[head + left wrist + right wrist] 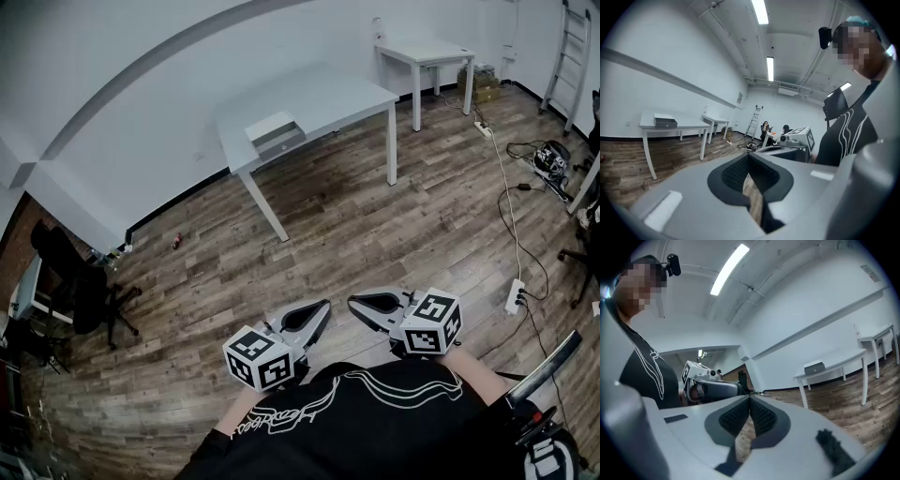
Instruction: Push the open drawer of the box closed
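Since the box (275,133) sits well across the room, near one end of the white tabletop (328,94), the step in hand looks like the approach, with no push begun. Left tongs (323,308) and right tongs (354,303) are held low by the person's chest, each pair pressed together on nothing. A shut pair should suit the push: walk up, square the tips to the grey drawer (281,142) front, and press straight along its travel, perhaps steadying the box with the other pair. How far the drawer stands out is too small to tell. A wood-plank floor (375,234), a second table (427,52), a ladder (572,56), an office chair (75,281) and trailing cables (511,216) fill the white-walled room.
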{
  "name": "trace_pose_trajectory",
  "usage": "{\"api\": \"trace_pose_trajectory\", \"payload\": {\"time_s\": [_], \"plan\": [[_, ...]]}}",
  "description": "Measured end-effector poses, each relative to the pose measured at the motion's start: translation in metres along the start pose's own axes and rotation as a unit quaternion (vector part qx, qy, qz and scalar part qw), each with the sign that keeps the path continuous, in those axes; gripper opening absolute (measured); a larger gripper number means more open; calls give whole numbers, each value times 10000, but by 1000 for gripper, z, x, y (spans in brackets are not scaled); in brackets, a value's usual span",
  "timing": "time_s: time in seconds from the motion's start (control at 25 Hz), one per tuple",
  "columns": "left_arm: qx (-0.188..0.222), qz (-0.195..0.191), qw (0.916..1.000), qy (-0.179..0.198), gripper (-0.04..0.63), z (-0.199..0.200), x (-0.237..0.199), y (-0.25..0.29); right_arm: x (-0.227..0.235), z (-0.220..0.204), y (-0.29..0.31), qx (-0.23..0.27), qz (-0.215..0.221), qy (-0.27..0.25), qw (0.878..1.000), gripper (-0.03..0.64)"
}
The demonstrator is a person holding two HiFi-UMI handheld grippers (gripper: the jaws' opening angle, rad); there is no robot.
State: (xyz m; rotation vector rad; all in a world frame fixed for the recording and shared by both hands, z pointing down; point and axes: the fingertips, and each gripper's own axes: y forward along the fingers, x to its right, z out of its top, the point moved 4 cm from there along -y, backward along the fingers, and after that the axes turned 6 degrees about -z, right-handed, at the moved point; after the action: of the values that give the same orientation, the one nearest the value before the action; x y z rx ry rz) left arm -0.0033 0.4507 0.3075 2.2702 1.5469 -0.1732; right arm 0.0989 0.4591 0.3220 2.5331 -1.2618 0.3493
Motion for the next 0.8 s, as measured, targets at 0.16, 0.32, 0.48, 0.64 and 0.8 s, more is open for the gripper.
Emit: {"api": "trace_pose_trajectory", "payload": {"time_s": [0.16,0.32,0.48,0.64,0.8], "plan": [[15,44,9999,-98,8,0,-15,1,10,2,7,-85,-53,-30,9999,9],[135,37,9997,-210,8,-2,-31,8,24,0,17,-141,-98,47,9998,9],[154,-20,9977,-667,8,-24,-58,15,44,-15,35,-367,-146,165,9991,9],[172,99,9974,-688,8,-22,-107,19,77,-13,69,-443,-172,219,9986,9],[97,242,9982,-544,8,-13,-176,26,122,-2,121,-507,-212,197,9983,9]]}}
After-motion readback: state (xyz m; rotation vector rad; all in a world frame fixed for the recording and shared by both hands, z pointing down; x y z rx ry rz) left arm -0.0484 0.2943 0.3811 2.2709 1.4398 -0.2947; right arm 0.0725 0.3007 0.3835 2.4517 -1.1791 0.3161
